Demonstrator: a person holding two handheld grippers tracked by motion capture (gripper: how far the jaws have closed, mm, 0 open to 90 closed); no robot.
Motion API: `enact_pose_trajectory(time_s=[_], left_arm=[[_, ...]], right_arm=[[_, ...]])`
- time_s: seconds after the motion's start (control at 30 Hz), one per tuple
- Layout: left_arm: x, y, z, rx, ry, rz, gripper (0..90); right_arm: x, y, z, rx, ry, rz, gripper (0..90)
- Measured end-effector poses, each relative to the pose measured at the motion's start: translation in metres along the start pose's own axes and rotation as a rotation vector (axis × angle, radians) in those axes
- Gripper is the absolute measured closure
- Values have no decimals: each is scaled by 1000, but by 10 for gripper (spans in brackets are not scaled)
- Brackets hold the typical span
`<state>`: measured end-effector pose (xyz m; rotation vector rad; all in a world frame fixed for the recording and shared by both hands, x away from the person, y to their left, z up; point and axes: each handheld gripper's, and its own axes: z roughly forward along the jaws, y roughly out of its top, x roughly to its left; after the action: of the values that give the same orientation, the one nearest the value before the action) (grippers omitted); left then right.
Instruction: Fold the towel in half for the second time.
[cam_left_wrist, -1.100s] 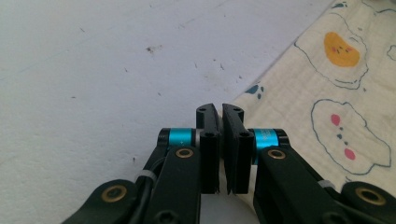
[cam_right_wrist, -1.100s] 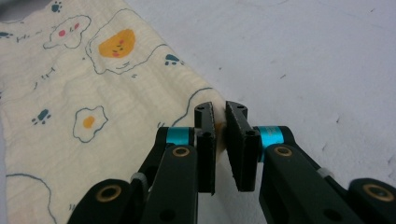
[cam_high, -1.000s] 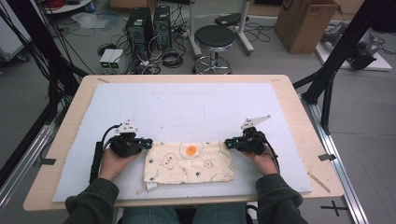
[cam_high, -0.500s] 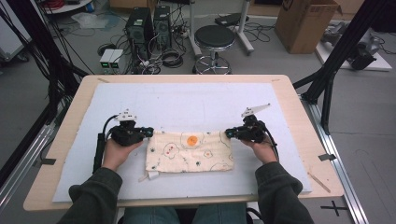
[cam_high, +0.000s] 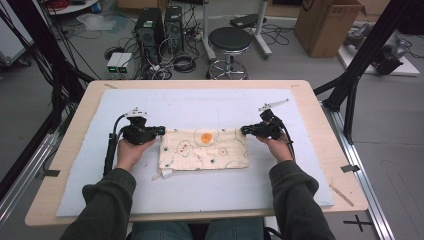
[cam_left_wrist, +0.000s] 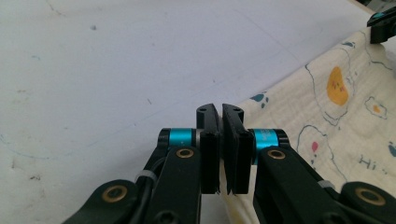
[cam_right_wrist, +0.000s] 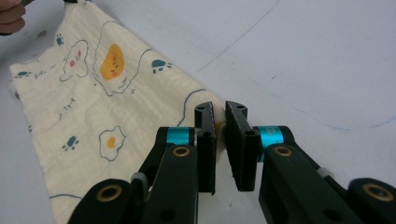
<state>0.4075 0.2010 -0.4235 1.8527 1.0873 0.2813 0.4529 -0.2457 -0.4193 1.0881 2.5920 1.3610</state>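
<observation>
Left gripper (cam_high: 161, 130) pinched the far left corner of the cloth (cam_high: 205, 149); right gripper (cam_high: 245, 129) pinched its far right corner. Cloth lay stretched between them.

A lab — computer towers (cam_high: 159, 27), tangled cables (cam_high: 182, 60), black rig frame (cam_high: 367, 55), cardboard box (cam_high: 327, 25).

Both grippers are black: the left gripper (cam_left_wrist: 220, 140) and the right gripper (cam_right_wrist: 220, 140) each have flat black jaws with small screw holes, a turquoise metal collar on either side and brass-coloured rivets in the arms. A grey three-cornered plate sits on top of each, and a black cable trails back from it. The person wears dark green-grey long sleeves (cam_high: 107, 200) and blue jeans.
</observation>
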Motion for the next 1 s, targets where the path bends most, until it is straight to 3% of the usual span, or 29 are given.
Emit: enact_pose_trajectory(time_s=[0.17,0.47,1.0], left_arm=[[4,-2,2,-3,-9,-26,854],[3,-2,0,5,-9,-11,854],[0,0,-8,-14,-18,19,854]], right_arm=[[-3,-2,5,6,-1,18,825],[-5,-3,7,2,10,35,825],[4,-2,-2,-30,9,13,825]])
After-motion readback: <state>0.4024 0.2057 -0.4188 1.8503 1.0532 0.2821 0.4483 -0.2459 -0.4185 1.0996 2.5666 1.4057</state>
